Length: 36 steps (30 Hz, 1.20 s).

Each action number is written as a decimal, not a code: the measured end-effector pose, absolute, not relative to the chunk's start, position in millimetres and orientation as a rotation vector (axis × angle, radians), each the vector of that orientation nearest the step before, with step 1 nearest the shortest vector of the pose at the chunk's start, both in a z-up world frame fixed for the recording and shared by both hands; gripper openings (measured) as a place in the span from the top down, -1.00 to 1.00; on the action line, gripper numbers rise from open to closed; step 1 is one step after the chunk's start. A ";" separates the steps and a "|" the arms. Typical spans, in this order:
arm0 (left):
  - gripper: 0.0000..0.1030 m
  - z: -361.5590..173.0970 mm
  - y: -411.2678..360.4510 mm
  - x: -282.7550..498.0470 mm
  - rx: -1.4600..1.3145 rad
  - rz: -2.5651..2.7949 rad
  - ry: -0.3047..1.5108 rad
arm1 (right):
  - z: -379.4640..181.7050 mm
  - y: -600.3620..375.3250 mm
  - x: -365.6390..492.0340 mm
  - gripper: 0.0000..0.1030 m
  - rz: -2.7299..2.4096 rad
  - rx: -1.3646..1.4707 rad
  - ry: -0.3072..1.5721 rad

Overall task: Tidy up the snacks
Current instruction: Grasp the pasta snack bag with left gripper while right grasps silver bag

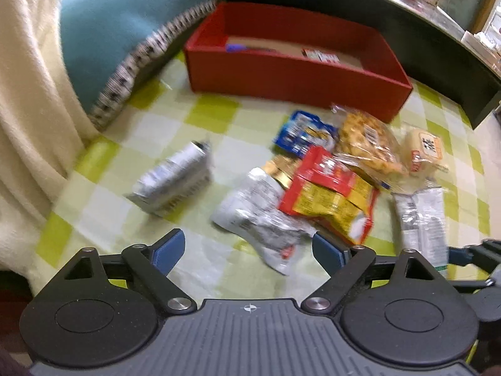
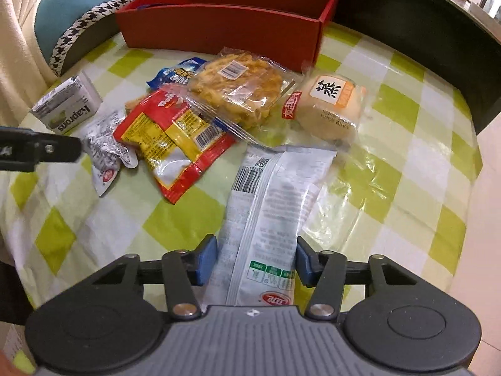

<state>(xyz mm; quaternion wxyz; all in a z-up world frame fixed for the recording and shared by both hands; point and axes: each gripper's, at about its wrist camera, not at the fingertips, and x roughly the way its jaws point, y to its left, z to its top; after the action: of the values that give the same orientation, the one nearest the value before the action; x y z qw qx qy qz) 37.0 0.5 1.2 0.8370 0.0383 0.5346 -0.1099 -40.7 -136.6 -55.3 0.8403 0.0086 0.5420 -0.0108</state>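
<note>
My right gripper (image 2: 255, 258) points down at the table, and its blue pads press both edges of a long white-and-green snack packet (image 2: 269, 206) lying flat. My left gripper (image 1: 247, 250) is open above the tail of a crumpled silver packet (image 1: 250, 213), not touching it. Behind that lie a red-and-yellow packet (image 1: 328, 194), a blue packet (image 1: 303, 134), a clear bag of fried snack (image 1: 366, 147) and a wrapped bun (image 1: 426, 153). A silver-grey carton (image 1: 175, 181) lies apart to the left. The red box (image 1: 297, 78) at the back holds a few items.
The table has a green-and-white checked cloth (image 2: 175, 219) under clear plastic. A teal cushion with houndstooth trim (image 1: 125, 31) and a cream blanket (image 1: 28, 94) lie at the left. A dark shelf (image 1: 438, 47) runs behind the red box. The table's right edge (image 2: 472, 188) is close.
</note>
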 end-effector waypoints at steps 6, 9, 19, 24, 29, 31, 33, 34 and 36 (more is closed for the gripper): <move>-0.79 0.9 -17.3 48.1 0.033 -0.209 1.151 | -59.3 -137.6 -38.3 -0.33 -0.010 0.017 1.090; -0.80 1.6 -20.1 52.2 0.032 -0.178 1.143 | -67.7 -132.4 -32.2 -1.00 0.041 0.021 1.079; -0.83 12.4 -48.8 80.5 -0.002 -0.174 1.128 | -64.9 -131.3 -30.3 -0.60 0.013 0.005 1.080; -0.86 11.4 -87.6 99.5 0.036 -0.229 1.130 | -57.4 -145.0 -38.8 0.02 0.017 0.032 1.056; -0.86 -11.9 -116.3 112.3 0.103 -0.230 1.171 | -55.7 -155.0 -41.0 0.07 0.032 0.080 1.066; -0.86 -16.0 -124.3 112.0 0.111 -0.255 1.175 | -55.8 -157.6 -40.9 0.07 0.037 0.094 1.069; -0.89 -19.9 -134.2 110.9 0.162 -0.274 1.164 | -56.3 -159.3 -39.6 0.07 0.040 0.101 1.071; -0.90 -23.2 -139.6 111.9 0.197 -0.270 1.156 | -56.2 -160.4 -38.9 0.07 0.040 0.111 1.073; -0.92 -31.4 -140.2 115.5 0.211 -0.254 1.159 | -56.1 -163.5 -38.2 0.07 0.042 0.132 1.076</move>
<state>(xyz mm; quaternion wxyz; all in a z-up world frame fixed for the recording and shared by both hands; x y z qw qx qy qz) 115.5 -140.2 -31.4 0.8238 0.0994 0.5452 -0.1192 -38.2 -163.5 -56.1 0.8563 0.0629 0.5122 0.0200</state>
